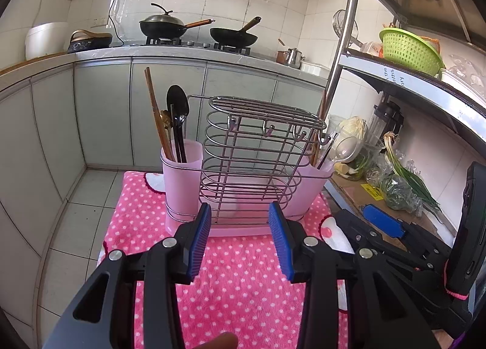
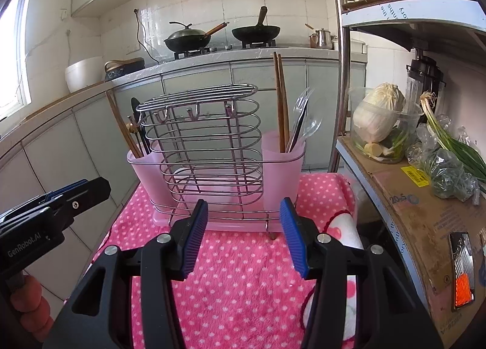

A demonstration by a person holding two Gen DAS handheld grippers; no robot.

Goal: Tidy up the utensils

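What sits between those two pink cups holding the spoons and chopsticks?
A wire rack with nothing in it, seen in both wrist views, between the left cup and right cup.

Brown chopsticks [image 1: 158, 115] and a black spoon [image 1: 177, 106] are standing upright in the wire rack's [image 1: 258, 154] left pink cup [image 1: 182, 179]. More chopsticks [image 2: 281, 100] and clear plastic cutlery [image 2: 305, 121] are leaning in its right cup [image 2: 282, 173].

Home kitchen, white tiled walls, gas stove [image 1: 194, 43] on the counter [image 1: 91, 54] with a lidded wok [image 1: 162, 25] and a frying pan [image 2: 255, 32], kettle [image 1: 294, 57], grey cupboards below, metal shelf [image 2: 425, 15] with green colander [image 1: 408, 48], cabbage [image 2: 378, 115], spring onions [image 2: 452, 142]
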